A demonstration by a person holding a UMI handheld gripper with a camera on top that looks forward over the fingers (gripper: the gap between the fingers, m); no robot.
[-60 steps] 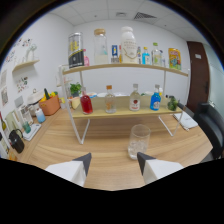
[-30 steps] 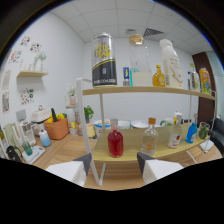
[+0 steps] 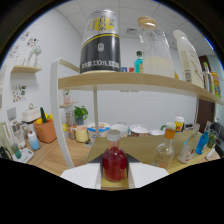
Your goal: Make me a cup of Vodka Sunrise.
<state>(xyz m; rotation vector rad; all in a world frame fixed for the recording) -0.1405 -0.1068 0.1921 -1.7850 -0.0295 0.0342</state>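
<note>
Since the red bottle (image 3: 114,166) stands between our open gripper (image 3: 114,176) fingers on the lower shelf (image 3: 145,145), not yet squeezed, we'd center, then grab its belly gently.

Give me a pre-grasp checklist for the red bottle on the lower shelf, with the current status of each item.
1. Target found: the red bottle stands on the lower shelf. Ok.
2. Alignment: the bottle stands between the fingers of the tool. Ok.
3. Fingers open, with a gap at each side of the bottle. Ok.
4. Bottle upright, white cap on. Ok.
5. Neighbours: the clear bottle with the orange cap stands apart to one side. Ok.
6. Depth: whether the fingers reach far enough along the bottle. Cannot tell.
</note>
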